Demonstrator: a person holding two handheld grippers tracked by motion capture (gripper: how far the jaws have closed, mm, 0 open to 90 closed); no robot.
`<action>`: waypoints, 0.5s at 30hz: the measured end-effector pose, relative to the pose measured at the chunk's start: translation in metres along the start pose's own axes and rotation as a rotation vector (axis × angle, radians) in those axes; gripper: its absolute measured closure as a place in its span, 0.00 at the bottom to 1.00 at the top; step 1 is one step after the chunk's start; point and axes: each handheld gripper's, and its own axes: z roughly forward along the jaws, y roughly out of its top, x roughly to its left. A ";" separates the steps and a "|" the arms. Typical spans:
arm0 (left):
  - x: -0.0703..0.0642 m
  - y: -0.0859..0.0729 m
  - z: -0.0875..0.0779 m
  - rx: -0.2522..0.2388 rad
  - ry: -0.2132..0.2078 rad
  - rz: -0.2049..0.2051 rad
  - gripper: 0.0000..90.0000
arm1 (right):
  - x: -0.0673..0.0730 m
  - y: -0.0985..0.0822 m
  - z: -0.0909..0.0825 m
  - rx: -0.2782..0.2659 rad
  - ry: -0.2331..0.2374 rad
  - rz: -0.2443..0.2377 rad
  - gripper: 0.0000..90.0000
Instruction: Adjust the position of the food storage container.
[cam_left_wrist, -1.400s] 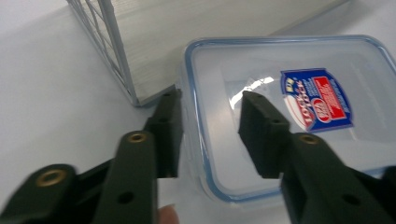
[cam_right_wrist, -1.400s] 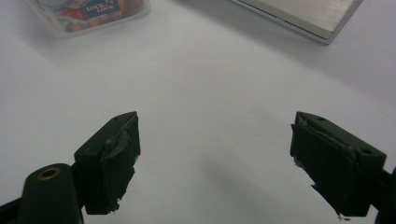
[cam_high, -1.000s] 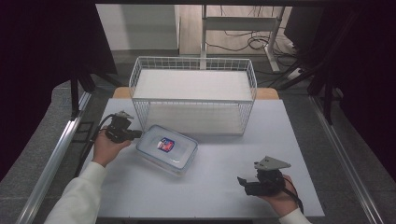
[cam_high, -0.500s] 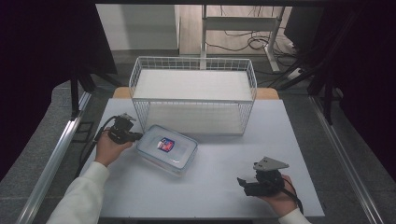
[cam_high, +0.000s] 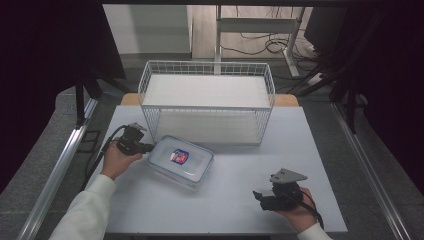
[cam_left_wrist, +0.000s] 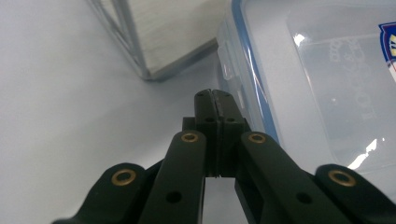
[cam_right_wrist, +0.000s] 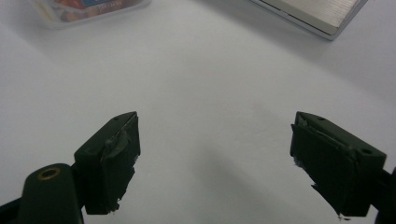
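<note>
A clear plastic container (cam_high: 181, 161) with a blue-rimmed lid and a red and blue label lies flat on the white table (cam_high: 220, 210). My left gripper (cam_high: 149, 147) is at its left end, held level. In the left gripper view its jaws (cam_left_wrist: 214, 96) are pressed together with nothing between them, their tips right beside the container's (cam_left_wrist: 317, 79) side latch. My right gripper (cam_high: 258, 196) rests low near the front right of the table, apart from the container. Its jaws (cam_right_wrist: 215, 144) stand wide open over bare tabletop, with the container (cam_right_wrist: 84, 9) far off.
A white wire basket (cam_high: 207, 100) with a pale floor stands behind the container at the back of the table; its corner (cam_left_wrist: 149, 42) is close to my left gripper. Dark curtains and metal rails flank the table.
My left gripper has crept slightly closer to the container's left end. The right gripper and the container have stayed put.
</note>
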 end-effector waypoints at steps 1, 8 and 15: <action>-0.001 0.000 0.000 0.000 -0.002 0.001 1.00 | 0.000 0.000 0.000 0.000 0.000 0.000 0.18; -0.009 -0.001 0.000 0.008 -0.029 0.014 1.00 | 0.000 0.000 0.000 -0.002 -0.002 -0.001 0.18; -0.020 -0.003 0.002 0.004 -0.057 0.023 1.00 | 0.001 0.000 0.000 0.000 -0.002 -0.002 0.18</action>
